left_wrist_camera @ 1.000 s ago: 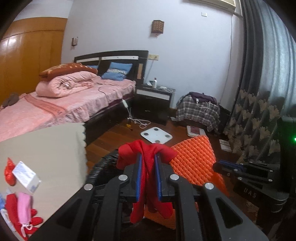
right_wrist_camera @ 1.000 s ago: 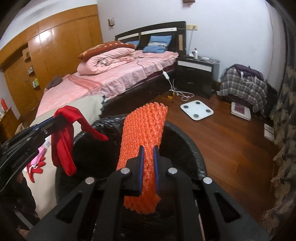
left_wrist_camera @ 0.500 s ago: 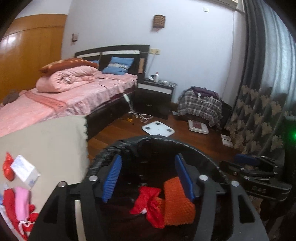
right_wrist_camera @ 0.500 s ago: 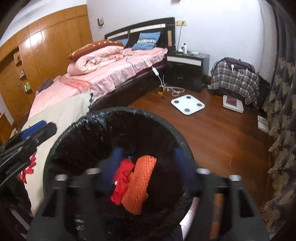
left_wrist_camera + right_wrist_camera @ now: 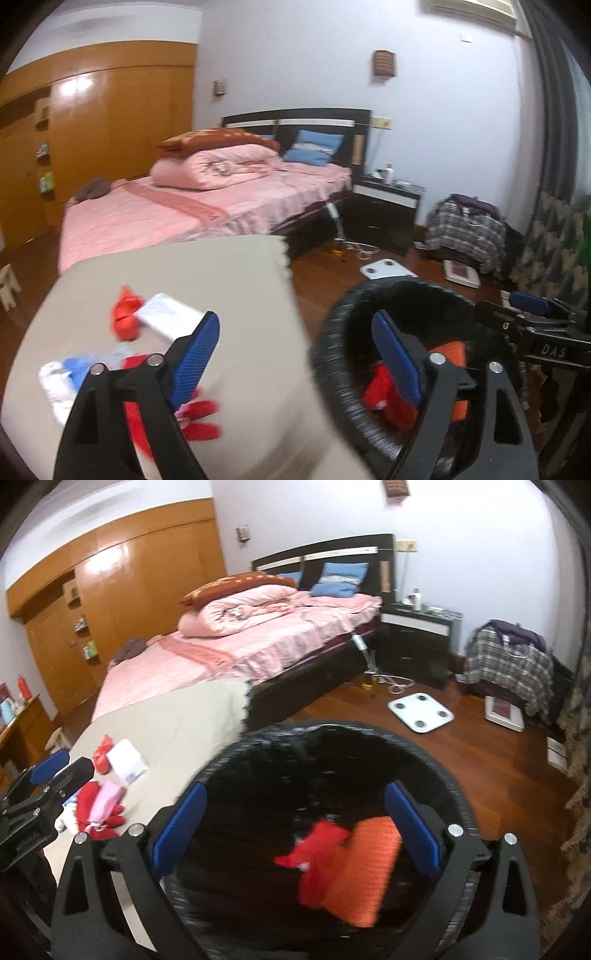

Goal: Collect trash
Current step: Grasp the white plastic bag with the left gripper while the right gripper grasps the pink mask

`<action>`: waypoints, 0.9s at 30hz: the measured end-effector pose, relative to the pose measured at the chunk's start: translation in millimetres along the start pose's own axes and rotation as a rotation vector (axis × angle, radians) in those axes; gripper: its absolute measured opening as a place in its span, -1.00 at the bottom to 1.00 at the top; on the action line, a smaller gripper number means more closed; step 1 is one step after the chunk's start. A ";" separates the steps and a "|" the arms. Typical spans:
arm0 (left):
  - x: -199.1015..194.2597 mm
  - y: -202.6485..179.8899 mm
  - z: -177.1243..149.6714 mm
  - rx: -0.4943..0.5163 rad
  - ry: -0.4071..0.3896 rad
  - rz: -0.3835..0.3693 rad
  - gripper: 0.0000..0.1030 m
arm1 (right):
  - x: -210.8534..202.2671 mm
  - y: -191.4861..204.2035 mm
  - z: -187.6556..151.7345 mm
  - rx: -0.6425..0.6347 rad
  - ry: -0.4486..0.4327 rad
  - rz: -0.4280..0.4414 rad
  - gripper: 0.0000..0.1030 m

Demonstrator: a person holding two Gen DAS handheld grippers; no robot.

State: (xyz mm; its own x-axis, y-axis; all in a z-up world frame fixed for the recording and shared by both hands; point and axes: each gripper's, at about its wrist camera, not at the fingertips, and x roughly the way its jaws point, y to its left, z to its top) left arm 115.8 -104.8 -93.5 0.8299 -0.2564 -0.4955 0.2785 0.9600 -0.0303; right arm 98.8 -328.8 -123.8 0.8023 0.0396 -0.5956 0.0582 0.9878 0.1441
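A black-lined trash bin (image 5: 458, 775) (image 5: 332, 354) holds a red wrapper (image 5: 317, 853) and an orange foam net (image 5: 369, 864). My right gripper (image 5: 295, 823) is open and empty above the bin mouth. My left gripper (image 5: 295, 354) is open and empty, straddling the bin's left rim and the beige table (image 5: 236, 273). On the table lie a white box (image 5: 166, 317) (image 5: 127, 760), red scraps (image 5: 125, 314), a pink item (image 5: 107, 799) and blue-white trash (image 5: 70, 373).
A pink bed (image 5: 258, 638) stands behind the table. A white scale (image 5: 420, 712) lies on the wood floor. A dark nightstand (image 5: 417, 642) and a plaid-covered pile (image 5: 509, 664) stand by the far wall. A patterned curtain (image 5: 554, 236) hangs on the right.
Both grippers opened and dropped the red wrapper and the orange net into the bin. The left gripper has since swung left toward the table.
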 end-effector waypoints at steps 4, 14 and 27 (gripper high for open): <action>-14.0 34.8 -8.3 -0.024 -0.001 0.071 0.61 | 9.6 40.9 0.5 -0.049 0.007 0.056 0.84; -38.0 116.1 -34.2 -0.092 0.019 0.234 0.61 | 31.3 132.9 -3.8 -0.142 0.032 0.177 0.84; -45.7 184.8 -66.8 -0.142 0.053 0.350 0.60 | 71.7 222.4 -25.5 -0.220 0.098 0.258 0.65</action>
State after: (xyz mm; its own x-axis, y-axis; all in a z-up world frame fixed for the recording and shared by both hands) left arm 97.1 91.9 -134.5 0.8357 0.0928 -0.5413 -0.0908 0.9954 0.0305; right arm 154.1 -102.4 -154.6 0.7123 0.2961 -0.6363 -0.2774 0.9516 0.1323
